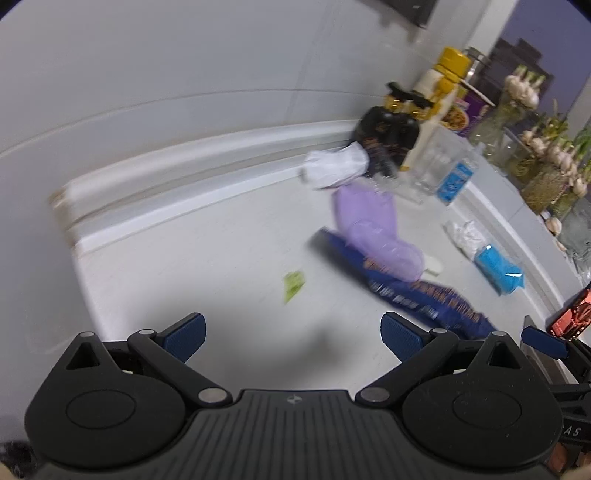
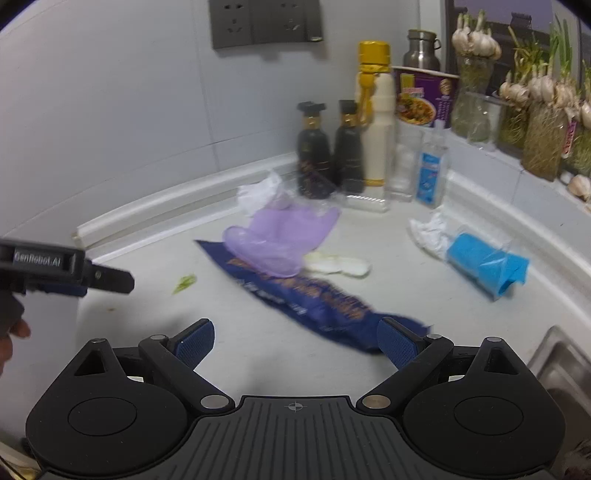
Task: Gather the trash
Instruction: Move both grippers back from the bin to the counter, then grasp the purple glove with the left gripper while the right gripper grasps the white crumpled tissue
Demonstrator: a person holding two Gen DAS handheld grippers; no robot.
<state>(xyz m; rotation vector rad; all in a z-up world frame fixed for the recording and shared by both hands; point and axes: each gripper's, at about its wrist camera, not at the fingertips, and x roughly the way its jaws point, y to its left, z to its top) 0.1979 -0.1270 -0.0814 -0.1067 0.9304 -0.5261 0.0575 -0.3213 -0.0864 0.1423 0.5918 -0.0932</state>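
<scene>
Hovering over the tabletop (image 2: 258,332) with fingers wide and empty, both the left gripper (image 1: 293,338) and right gripper (image 2: 295,341) face the blue wrapper (image 2: 314,295), purple glove (image 2: 280,236) overlapping it, bottles (image 2: 328,151) beyond.

dark sauce bottles (image 2: 328,155), garlic jars (image 2: 543,122), wall socket (image 2: 264,22)
</scene>
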